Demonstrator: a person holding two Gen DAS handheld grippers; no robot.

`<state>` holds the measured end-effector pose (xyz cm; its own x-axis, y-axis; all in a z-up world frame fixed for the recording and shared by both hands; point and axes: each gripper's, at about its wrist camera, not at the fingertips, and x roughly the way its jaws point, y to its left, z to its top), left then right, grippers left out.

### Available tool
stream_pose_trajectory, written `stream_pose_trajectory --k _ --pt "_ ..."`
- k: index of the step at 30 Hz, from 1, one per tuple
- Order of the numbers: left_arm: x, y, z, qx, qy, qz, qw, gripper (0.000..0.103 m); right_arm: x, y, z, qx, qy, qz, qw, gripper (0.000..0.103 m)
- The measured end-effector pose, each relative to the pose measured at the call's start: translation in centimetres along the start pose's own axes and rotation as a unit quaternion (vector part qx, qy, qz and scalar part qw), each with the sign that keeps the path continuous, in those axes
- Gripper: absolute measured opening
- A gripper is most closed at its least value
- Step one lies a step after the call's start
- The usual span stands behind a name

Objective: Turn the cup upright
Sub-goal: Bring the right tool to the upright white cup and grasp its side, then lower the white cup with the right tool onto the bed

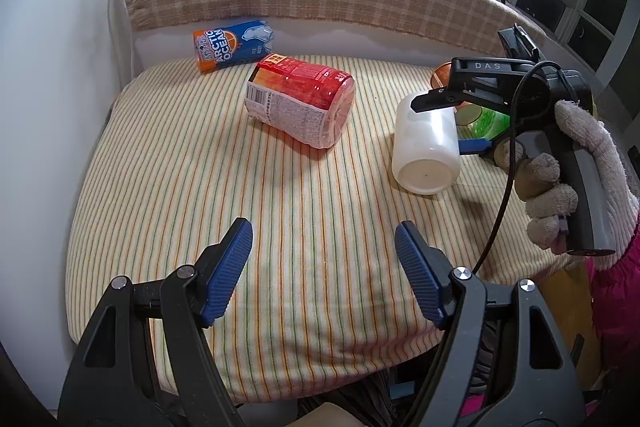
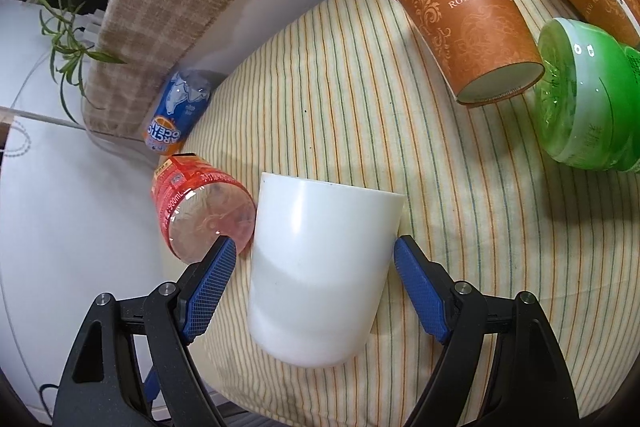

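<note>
Two grippers are in play, and the right gripper (image 2: pixel 314 281) is the one that matters: its blue pads (image 2: pixel 210 285) stand apart on either side of the white plastic cup (image 2: pixel 320 267), near the wall but with a gap visible on each side, so it brackets the cup without clamping it. The cup lies on the striped tablecloth (image 1: pixel 240 187) toward the right side of the table; from the left wrist view its flat base (image 1: pixel 426 175) faces the near edge and its body slants up and away under the right gripper (image 1: pixel 448 119), so its long axis runs roughly along the fingers, base toward the tool. The left gripper (image 1: pixel 324 263) hangs open and empty, well apart from the cup, so the right hand (image 1: pixel 560 187) is plainly nearer. Counted around it: one white cup, two orange paper cups (image 2: pixel 460 11), one green bottle (image 2: pixel 584 99), one red-labelled bottle (image 1: pixel 304 99), and one Arctic Ocean can (image 1: pixel 234 45), all lying on their sides.
</note>
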<state>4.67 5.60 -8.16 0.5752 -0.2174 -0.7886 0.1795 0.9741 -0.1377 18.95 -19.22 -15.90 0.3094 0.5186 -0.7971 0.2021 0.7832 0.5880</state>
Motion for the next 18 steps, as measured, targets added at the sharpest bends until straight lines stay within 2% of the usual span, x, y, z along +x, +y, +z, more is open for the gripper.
stream_pose_trajectory --k 4,7,13,18 --pt "0.0 0.2 0.1 -0.006 -0.002 -0.002 1.0000 0.076 0.1 0.2 0.0 -0.004 0.003 -0.002 1.000 0.081" --pt "-0.1 0.2 0.1 -0.007 -0.004 -0.004 1.0000 0.076 0.4 0.2 0.0 -0.005 0.007 -0.006 1.000 0.077" --pt "-0.1 0.4 0.1 -0.007 -0.005 -0.003 1.0000 0.076 0.9 -0.2 0.1 0.005 0.014 -0.006 1.000 0.077" --pt "-0.2 0.7 0.0 -0.013 -0.004 -0.002 0.9999 0.076 1.3 0.4 0.2 -0.010 0.009 -0.014 1.000 0.076"
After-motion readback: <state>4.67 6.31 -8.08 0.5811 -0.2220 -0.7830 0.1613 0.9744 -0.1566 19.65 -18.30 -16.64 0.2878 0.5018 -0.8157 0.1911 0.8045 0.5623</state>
